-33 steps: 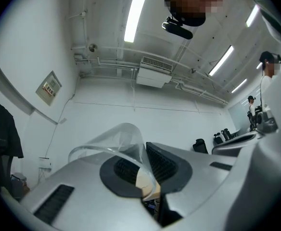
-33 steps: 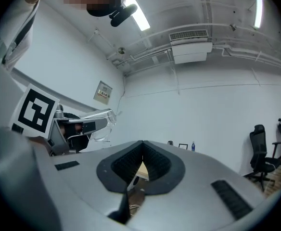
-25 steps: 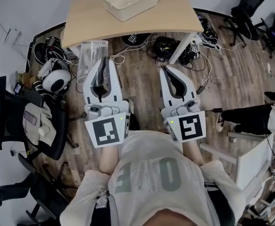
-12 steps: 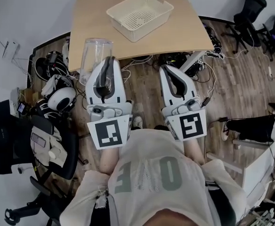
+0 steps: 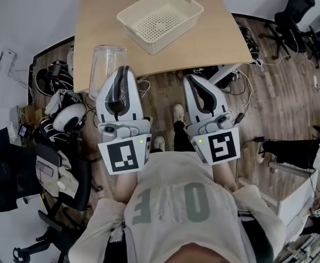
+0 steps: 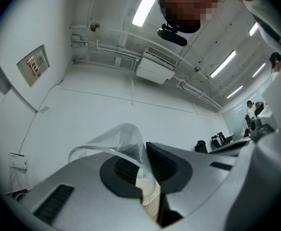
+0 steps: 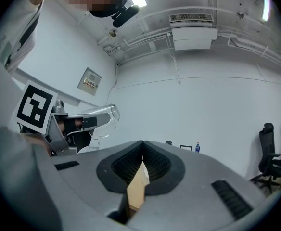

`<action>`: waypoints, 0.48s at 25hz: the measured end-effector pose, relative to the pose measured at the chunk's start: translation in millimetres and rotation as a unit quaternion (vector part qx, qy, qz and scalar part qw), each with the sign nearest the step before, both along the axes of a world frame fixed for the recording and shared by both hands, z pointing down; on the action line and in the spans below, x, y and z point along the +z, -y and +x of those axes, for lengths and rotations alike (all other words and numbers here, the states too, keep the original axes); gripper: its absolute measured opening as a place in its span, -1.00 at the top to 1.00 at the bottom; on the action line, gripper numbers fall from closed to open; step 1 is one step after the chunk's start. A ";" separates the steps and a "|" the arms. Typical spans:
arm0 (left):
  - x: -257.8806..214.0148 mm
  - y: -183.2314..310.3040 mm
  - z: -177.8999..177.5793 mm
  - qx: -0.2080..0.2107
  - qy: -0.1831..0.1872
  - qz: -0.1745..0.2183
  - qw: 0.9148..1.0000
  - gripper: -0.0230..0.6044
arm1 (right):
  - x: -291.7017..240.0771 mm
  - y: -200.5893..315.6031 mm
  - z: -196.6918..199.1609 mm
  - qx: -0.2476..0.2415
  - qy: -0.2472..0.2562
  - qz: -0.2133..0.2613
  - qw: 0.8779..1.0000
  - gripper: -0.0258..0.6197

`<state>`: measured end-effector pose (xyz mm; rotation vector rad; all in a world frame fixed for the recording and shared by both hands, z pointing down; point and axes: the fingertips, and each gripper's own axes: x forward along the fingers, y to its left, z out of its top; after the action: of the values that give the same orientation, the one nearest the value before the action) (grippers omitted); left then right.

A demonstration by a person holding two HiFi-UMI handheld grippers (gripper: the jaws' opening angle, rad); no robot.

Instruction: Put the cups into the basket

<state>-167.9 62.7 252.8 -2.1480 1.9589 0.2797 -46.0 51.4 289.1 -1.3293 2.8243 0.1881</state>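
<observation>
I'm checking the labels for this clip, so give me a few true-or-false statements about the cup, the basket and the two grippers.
1. The left gripper pinches the wall of a clear cup. True.
2. The right gripper holds a second cup. False: its jaws are together with nothing between them.
3. The basket stands on the floor. False: it sits on the wooden table.
4. No cup lies in the basket. True: its perforated bottom shows bare.
</observation>
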 end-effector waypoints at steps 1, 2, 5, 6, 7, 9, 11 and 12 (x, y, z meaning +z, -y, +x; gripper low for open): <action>-0.1 10.1 0.7 -0.003 0.003 -0.001 1.000 0.81 | -1.4 12.0 0.0 -0.003 0.002 0.003 1.000 0.93; -0.6 21.5 1.0 -0.007 0.005 -0.001 1.000 0.82 | -3.3 25.3 0.0 -0.007 0.004 0.006 1.000 0.92; -2.5 61.1 0.9 -0.019 -0.001 -0.004 1.000 0.82 | -8.8 66.9 3.9 -0.019 0.003 0.022 1.000 0.93; -3.9 76.5 2.1 -0.021 -0.005 -0.004 1.000 0.82 | -11.4 81.6 6.0 -0.024 0.002 0.028 0.999 0.93; -5.5 92.4 4.7 -0.021 -0.008 -0.002 1.000 0.82 | -14.7 96.4 7.7 -0.031 0.005 0.032 0.999 0.93; -7.4 121.7 13.0 -0.019 -0.009 0.001 1.000 0.81 | -20.9 125.4 11.2 -0.041 0.010 0.040 0.998 0.93; -7.5 145.8 21.6 -0.018 -0.013 0.001 1.000 0.81 | -24.2 152.4 14.9 -0.047 0.015 0.039 0.998 0.93; -7.9 156.5 25.3 -0.018 -0.014 0.000 1.000 0.82 | -25.9 165.3 16.9 -0.048 0.018 0.036 0.998 0.93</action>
<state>-142.6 -93.7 245.0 -2.1179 2.0110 0.3050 -29.1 -114.0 263.2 -1.1672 2.8148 0.2593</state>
